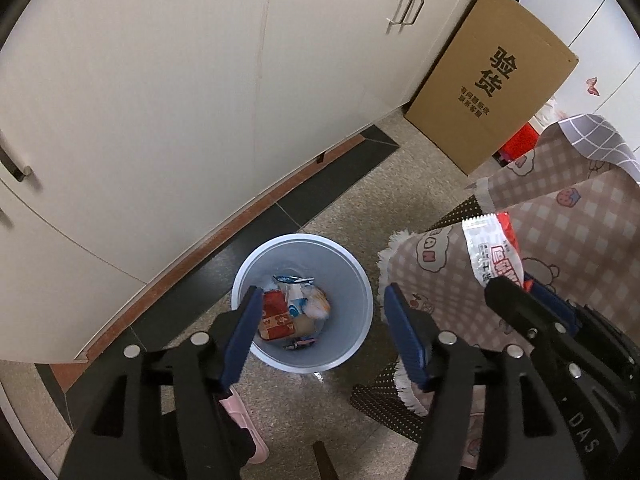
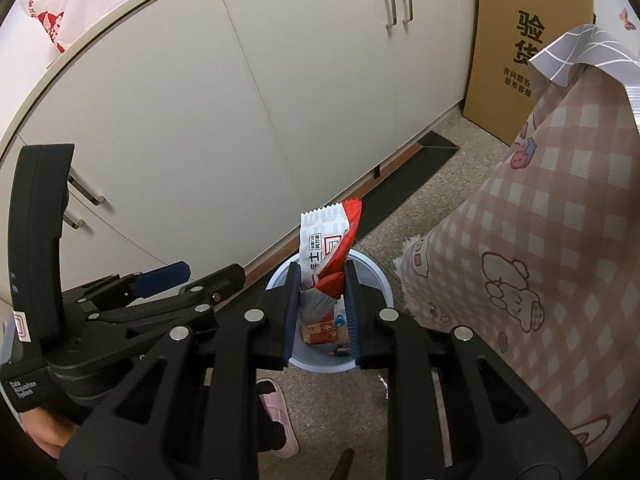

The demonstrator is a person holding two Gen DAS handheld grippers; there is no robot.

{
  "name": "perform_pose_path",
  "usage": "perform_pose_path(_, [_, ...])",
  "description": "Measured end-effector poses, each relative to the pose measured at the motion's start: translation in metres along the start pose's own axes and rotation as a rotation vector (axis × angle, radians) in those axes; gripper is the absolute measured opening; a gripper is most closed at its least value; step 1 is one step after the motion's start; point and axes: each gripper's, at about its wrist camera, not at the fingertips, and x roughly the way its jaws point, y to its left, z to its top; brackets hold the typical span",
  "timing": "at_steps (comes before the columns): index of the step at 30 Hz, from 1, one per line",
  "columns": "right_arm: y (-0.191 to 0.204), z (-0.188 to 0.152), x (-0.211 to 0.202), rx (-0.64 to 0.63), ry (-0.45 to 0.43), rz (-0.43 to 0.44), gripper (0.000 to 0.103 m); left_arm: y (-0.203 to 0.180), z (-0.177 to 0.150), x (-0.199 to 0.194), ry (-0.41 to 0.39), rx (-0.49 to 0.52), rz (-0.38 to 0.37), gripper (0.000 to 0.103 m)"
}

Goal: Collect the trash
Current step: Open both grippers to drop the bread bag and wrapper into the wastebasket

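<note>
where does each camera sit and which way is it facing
Left wrist: on the left gripper, looking steeply down at the pale blue round plastic bin; its own open jaws show, with the right gripper alongside.
Right wrist: on the right gripper, looking down over the bin; its jaws pinch a red-and-white snack wrapper; left gripper alongside.
Shared: bin, wrapper, white cabinet doors, brown cardboard box, pink slipper.

Black plastic left tool (image 1: 320,332) with triangular cut-outs, round silver screw heads and dark blue ribbed pads. Same build on right tool (image 2: 322,312). White lettering "Data Acquisition System" on one housing, "DAS" on the other. Pink slipper (image 2: 280,416) over black sock.
</note>
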Motion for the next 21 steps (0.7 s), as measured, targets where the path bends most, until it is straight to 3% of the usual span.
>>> perform_pose_path(9, [0.001, 0.002, 0.000, 0.018, -0.009, 0.016, 0.021, 0.009, -0.001, -0.005, 0.004, -0.021, 0.045, 0.064])
perform_pose_path(16, [0.003, 0.007, -0.003, 0.039, -0.040, 0.054, 0.025, 0.019, -0.001, -0.019, -0.028, -0.044, 0.073, 0.071])
perform_pose_path(19, [0.001, 0.010, -0.005, 0.069, -0.063, 0.078, 0.061, 0.024, 0.000, -0.026, -0.039, -0.061, 0.085, 0.072])
perform_pose_path(21, [0.003, 0.011, -0.009, 0.070, -0.086, 0.066, 0.061, 0.027, 0.001, -0.031, -0.043, -0.068, 0.090, 0.073])
